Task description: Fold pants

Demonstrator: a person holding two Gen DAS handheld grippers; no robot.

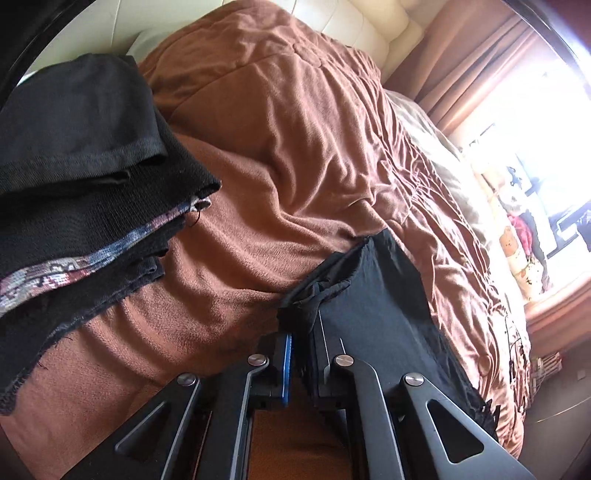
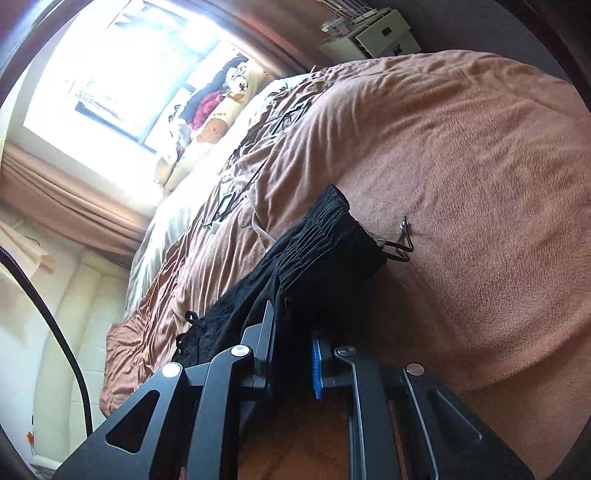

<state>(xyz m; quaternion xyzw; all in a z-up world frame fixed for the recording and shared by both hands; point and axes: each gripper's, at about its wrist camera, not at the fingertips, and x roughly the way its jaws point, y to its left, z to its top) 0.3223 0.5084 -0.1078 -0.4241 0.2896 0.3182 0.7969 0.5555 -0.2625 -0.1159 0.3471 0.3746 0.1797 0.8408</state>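
Black pants [image 1: 373, 295] lie on a bed under a rust-brown blanket [image 1: 295, 155], pinched at two places and partly raised off the cover. Around them the blanket runs wide and unoccupied toward the cream headboard [image 1: 354, 26], rumpled in long creases; in the left wrist view its far edge drops off toward a sunlit window [image 1: 535, 122] hung with brown curtains [image 1: 461, 62]. A stack of folded dark clothes [image 1: 81, 177], one layer showing a patterned band, sits well apart on the blanket's left side.

The pants are thin, matte black cloth. In the right wrist view the gathered elastic waistband [image 2: 325, 229] stands up in a ridge, with a drawstring end [image 2: 399, 243] trailing just beside it on the blanket. In the left wrist view a bunched seam rises ahead of the fingers.

The left tongs [image 1: 303, 350] are closed on a fold of the pants, angled steeply down at the bed. The right tongs [image 2: 295, 354] are likewise clamped on black cloth below the waistband, tilted down less sharply, their blue pad [image 2: 316, 369] edge-on against the cloth.
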